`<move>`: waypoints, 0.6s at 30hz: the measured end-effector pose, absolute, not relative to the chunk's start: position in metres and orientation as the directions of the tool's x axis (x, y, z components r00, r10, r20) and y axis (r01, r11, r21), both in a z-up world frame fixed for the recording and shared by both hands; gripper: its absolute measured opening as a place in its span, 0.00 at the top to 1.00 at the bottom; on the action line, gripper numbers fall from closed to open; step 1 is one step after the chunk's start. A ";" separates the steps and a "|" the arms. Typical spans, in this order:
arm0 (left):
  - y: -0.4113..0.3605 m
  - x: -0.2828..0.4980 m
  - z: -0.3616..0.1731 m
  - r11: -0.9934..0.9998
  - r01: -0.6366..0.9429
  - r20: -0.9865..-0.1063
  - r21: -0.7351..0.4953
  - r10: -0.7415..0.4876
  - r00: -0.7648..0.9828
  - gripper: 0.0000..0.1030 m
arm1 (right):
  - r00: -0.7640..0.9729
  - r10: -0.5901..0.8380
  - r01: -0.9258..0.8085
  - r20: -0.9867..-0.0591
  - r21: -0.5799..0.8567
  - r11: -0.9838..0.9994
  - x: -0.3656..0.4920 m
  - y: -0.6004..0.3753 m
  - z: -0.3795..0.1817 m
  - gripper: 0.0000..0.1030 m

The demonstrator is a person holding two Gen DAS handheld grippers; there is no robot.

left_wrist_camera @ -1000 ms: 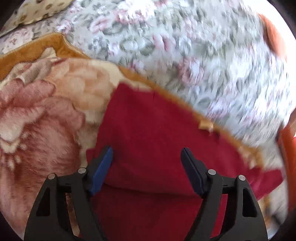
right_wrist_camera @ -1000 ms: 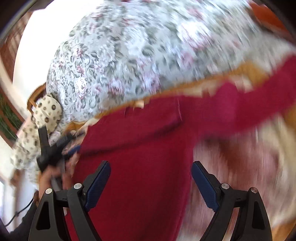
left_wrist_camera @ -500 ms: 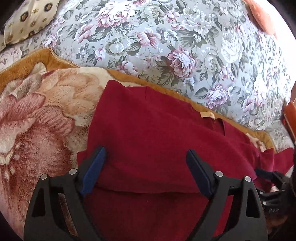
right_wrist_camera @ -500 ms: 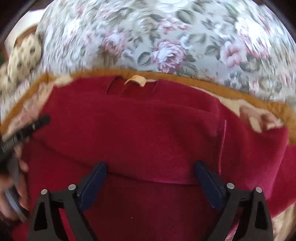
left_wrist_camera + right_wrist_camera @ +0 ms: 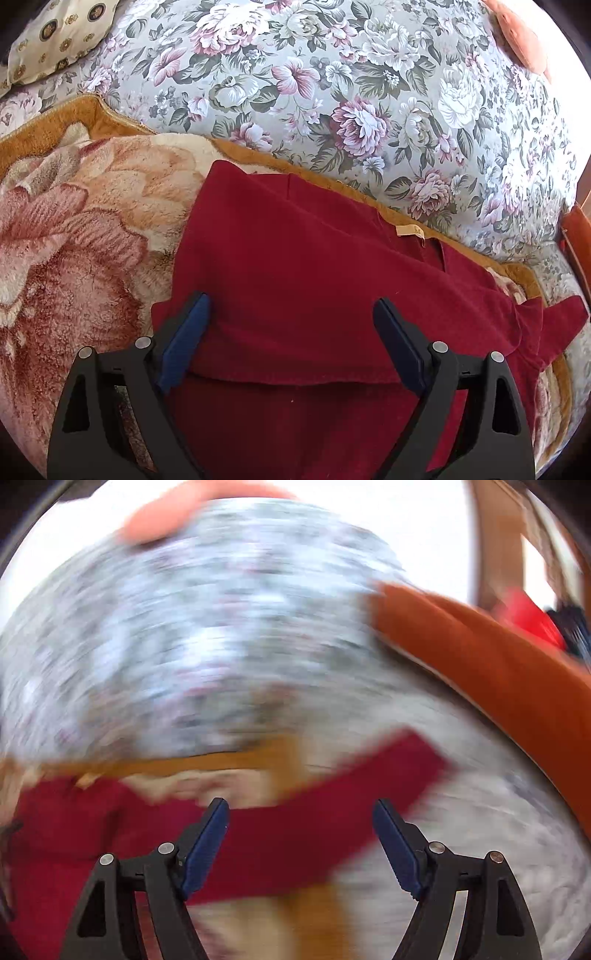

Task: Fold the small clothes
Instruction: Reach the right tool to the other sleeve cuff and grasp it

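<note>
A dark red garment (image 5: pixel 314 280) lies on a plush rose-patterned blanket (image 5: pixel 74 229), its lower part folded up so a hem edge runs across near the fingers. A tan neck label (image 5: pixel 408 230) shows at its far edge. My left gripper (image 5: pixel 291 343) is open and empty, low over the folded hem. The right wrist view is heavily blurred: my right gripper (image 5: pixel 299 842) is open and empty over a red sleeve (image 5: pixel 332 812) stretching to the right.
A grey floral bedspread (image 5: pixel 351 92) lies beyond the blanket, with a patterned cream pillow (image 5: pixel 55 40) at the far left. An orange wooden bed frame (image 5: pixel 498 672) runs along the right, with a bright red object (image 5: pixel 528 616) beyond it.
My right gripper has swung fast to the right, from the shirt's body to its right sleeve, and has left the left wrist view. My left gripper has barely moved.
</note>
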State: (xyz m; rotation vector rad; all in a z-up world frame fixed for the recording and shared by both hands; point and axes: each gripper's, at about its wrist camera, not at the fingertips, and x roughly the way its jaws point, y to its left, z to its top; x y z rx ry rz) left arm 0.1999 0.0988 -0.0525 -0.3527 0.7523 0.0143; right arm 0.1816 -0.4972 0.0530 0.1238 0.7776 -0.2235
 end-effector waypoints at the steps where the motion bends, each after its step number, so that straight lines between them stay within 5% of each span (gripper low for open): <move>1: 0.099 0.200 -0.053 0.941 -0.137 -0.671 -0.309 -0.113 0.733 0.12 | 0.684 -0.155 0.270 -0.713 0.050 0.962 0.181 -0.513 0.053 0.24; 16: 0.098 0.202 -0.054 0.942 -0.136 -0.671 -0.306 -0.112 0.733 0.11 | 0.765 0.069 0.166 -0.641 0.300 0.940 0.217 -0.551 0.046 0.24; 18: 0.098 0.202 -0.054 0.942 -0.136 -0.671 -0.305 -0.112 0.733 0.11 | 0.777 0.141 0.131 -0.614 0.377 0.917 0.213 -0.552 0.045 0.32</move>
